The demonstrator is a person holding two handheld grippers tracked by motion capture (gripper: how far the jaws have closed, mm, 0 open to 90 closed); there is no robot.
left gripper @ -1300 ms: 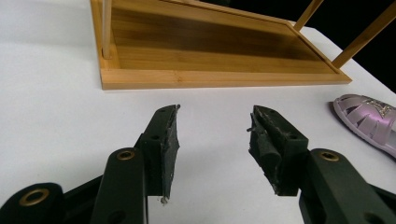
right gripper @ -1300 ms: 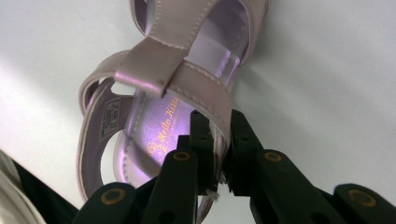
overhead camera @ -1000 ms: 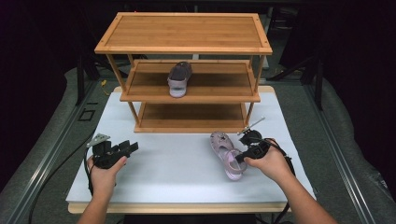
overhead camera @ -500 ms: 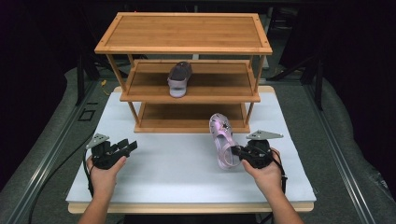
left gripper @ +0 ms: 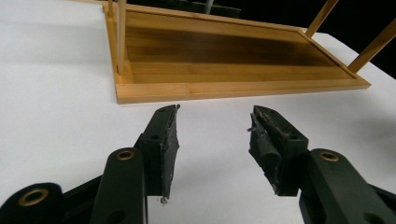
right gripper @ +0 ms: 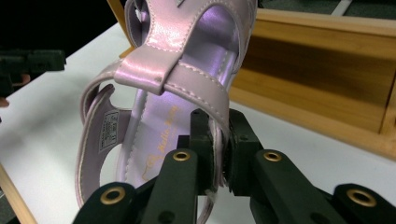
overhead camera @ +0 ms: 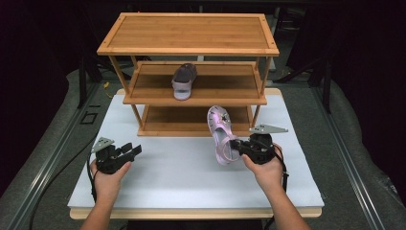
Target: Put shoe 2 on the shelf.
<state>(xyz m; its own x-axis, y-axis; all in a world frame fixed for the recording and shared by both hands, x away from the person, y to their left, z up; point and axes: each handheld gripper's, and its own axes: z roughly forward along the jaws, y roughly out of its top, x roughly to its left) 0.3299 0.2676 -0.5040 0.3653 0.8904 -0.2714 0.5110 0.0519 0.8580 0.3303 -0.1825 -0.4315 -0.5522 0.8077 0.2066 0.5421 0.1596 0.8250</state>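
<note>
A: Right gripper [overhead camera: 235,145], jaw state?

B: Clenched on the side wall of the lilac sandal [overhead camera: 221,134]. In the right gripper view the two black jaws pinch the sandal's [right gripper: 177,84] edge near the heel, just below the ankle strap, pads almost meeting through the material.

A: Sandal's position?

B: Lifted off the white tabletop [overhead camera: 182,167], toe pointing to 12 o'clock toward the wooden shoe rack [overhead camera: 189,33], sole tilted away from the gripper. It sits in front of the rack's bottom shelf, right of centre.

A: Right hand [overhead camera: 263,165] pose?

B: Forearm enters from 6 o'clock, gripper turned to point toward 9 o'clock, grey plate on top.

A: Left gripper [overhead camera: 131,149]?

B: Jaws released, a wide gap between the worn pads, holding nothing. The left gripper [left gripper: 212,135] looks across bare white surface at the bottom shelf. Left hand [overhead camera: 107,175] low over the table at 8 o'clock, gripper aimed toward 2 o'clock.

A: Other items?

B: A second sandal [overhead camera: 183,80], grey-purple, on the middle shelf, left of centre.
</note>
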